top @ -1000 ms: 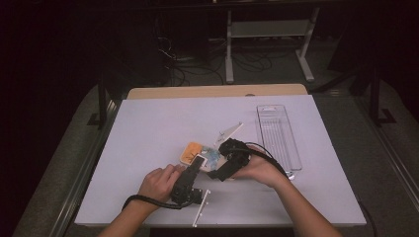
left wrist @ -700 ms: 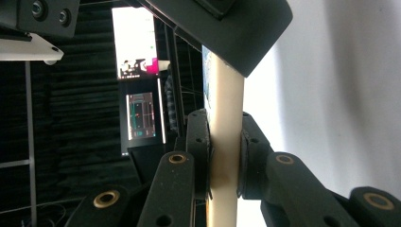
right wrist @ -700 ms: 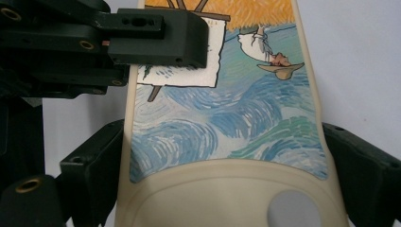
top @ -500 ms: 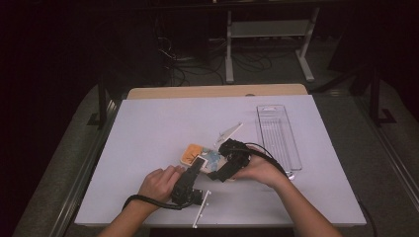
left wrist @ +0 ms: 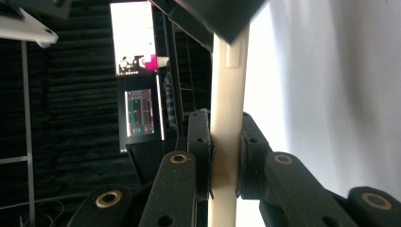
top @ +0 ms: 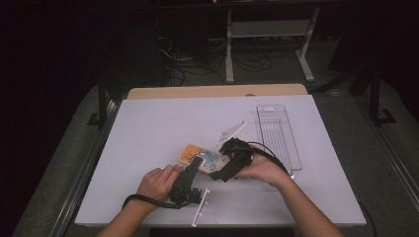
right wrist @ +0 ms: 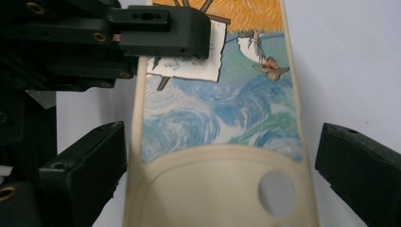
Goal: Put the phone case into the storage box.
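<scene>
Cream phone case [right wrist: 222, 142], painted, no writing; pinched by left gripper [left wrist: 226, 156]; right gripper [right wrist: 222, 156] spread around it; white desk [top: 148, 128], dark room.

the phone case [right wrist: 222, 156] looked like smooth cream plastic with a printed, painterly picture. both tongs [top: 196, 164] [top: 220, 174] were matt black plastic with brass-coloured rivets. the tray [top: 278, 133] was clear, glossy plastic. the tabletop [top: 163, 128] had a matt, pale cover over a wooden edge.

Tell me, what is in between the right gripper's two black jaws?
The painted phone case lies in the gap, with the jaws wide apart on either side, as the right gripper view shows. The left gripper is clamped on its far edge.
</scene>
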`<control>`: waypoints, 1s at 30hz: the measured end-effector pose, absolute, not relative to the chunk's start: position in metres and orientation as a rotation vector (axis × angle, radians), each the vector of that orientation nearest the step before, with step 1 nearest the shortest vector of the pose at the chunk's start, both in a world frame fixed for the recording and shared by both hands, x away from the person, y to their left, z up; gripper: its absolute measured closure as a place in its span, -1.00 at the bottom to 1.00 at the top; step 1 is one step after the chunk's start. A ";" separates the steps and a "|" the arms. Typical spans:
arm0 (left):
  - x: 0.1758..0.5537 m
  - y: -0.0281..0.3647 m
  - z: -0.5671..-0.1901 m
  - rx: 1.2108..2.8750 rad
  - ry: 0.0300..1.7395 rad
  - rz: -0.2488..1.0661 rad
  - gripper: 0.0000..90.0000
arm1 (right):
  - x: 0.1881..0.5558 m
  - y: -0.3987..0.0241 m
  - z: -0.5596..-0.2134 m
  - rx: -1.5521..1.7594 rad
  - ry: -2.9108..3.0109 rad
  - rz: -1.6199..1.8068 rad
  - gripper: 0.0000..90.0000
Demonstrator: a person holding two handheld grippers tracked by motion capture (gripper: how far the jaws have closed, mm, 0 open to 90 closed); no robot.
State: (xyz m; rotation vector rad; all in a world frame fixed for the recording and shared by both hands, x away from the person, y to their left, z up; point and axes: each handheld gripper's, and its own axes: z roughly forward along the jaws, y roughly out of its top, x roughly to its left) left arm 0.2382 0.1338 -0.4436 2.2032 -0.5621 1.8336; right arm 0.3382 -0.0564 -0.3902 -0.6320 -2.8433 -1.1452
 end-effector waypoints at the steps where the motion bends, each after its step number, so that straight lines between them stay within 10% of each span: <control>1: 0.239 0.135 -0.444 2.203 -0.555 1.834 0.76 | 0.338 -0.057 -0.390 -0.630 -2.845 -1.153 -0.95; 30: 0.253 0.164 -0.436 2.306 -0.406 1.827 0.76 | 0.339 -0.096 -0.390 -0.727 -2.783 -1.258 -0.97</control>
